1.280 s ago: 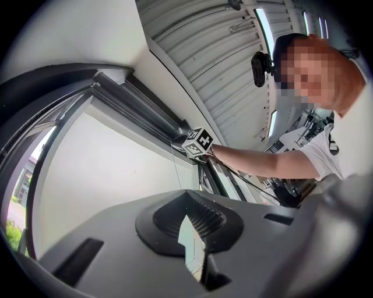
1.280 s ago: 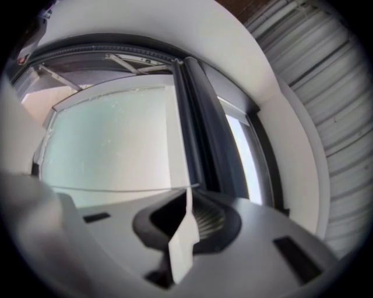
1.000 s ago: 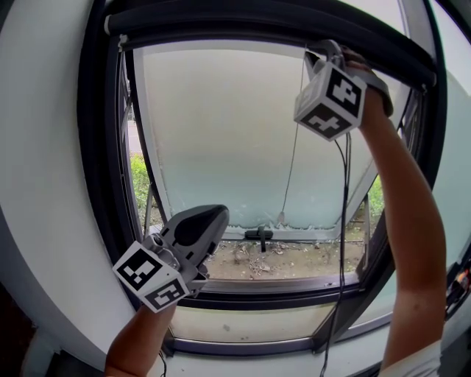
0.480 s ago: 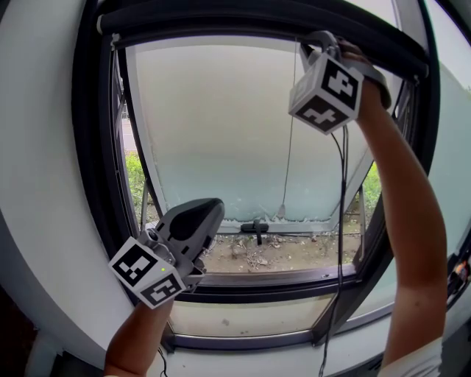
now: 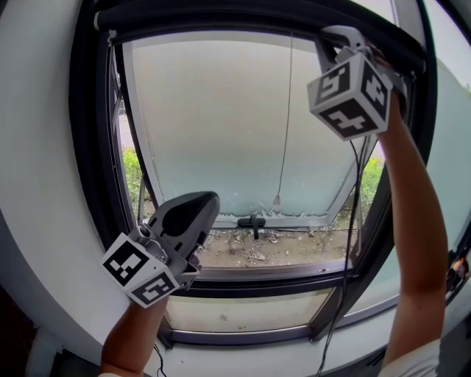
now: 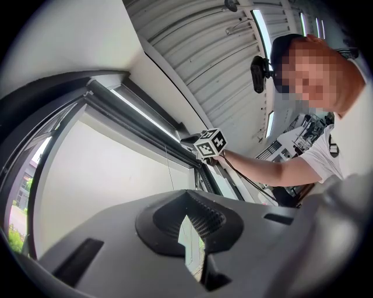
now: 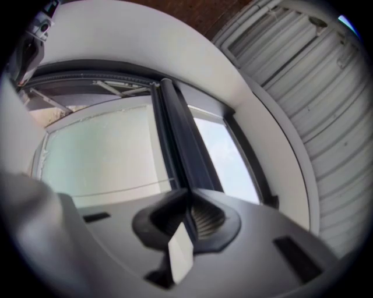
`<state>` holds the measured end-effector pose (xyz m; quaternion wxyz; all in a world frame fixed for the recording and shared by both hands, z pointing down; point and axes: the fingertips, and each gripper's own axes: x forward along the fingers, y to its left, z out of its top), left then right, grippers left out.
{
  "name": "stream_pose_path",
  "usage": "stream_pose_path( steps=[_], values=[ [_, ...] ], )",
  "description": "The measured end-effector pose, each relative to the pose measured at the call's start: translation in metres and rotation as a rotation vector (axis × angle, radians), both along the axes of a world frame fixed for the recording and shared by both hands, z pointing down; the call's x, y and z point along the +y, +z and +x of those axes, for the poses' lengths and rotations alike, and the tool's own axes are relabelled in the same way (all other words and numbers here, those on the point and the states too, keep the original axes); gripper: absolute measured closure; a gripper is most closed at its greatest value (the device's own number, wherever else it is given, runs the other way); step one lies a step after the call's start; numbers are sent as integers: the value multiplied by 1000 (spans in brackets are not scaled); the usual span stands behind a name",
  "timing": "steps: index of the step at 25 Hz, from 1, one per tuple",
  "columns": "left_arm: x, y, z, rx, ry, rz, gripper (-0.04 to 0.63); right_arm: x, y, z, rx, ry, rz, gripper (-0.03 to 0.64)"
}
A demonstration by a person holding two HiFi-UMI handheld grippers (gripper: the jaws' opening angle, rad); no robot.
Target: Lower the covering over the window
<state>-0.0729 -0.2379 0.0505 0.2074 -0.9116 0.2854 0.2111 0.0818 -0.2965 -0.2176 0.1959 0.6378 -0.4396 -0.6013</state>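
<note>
Reaching up to 1 o'clock in the head view, the right gripper (image 5: 337, 38) has its tips against the underside of the rolled blind (image 5: 257, 18), a dark tube that runs across the top of the window from 11 to 1 o'clock and is fully wound up. In the right gripper view its 2 jaws are pressed together and the dark tube runs straight down to the point where they meet. Whether they nip its edge cannot be told. The forearm (image 5: 412, 243) behind this gripper stretches down to 5 o'clock, with a black cable hanging beside it.

The left gripper (image 5: 206, 206) is held low at 7 o'clock, well apart from the blind, with its nose pointing up toward the glass. In the left gripper view its 2 jaws are closed on each other with nothing between them, only a thin sliver of light below the tips.

A thin pull cord (image 5: 285, 118) hangs from the top at 12 o'clock down to the centre, free of both grippers, ending in a small weight (image 5: 276, 199). Behind it the frosted pane (image 5: 213, 125) is tilted outward inside the dark window frame (image 5: 88, 184), with a black handle (image 5: 252, 221) on its lower edge. Green plants (image 5: 134, 184) show at 9 o'clock.
</note>
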Motion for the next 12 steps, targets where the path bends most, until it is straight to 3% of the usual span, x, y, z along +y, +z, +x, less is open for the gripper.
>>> stream_pose_path(
  steps=[12],
  values=[
    [19, -7, 8, -8, 5, 38, 577, 52, 47, 10, -68, -156, 0, 580]
  ],
)
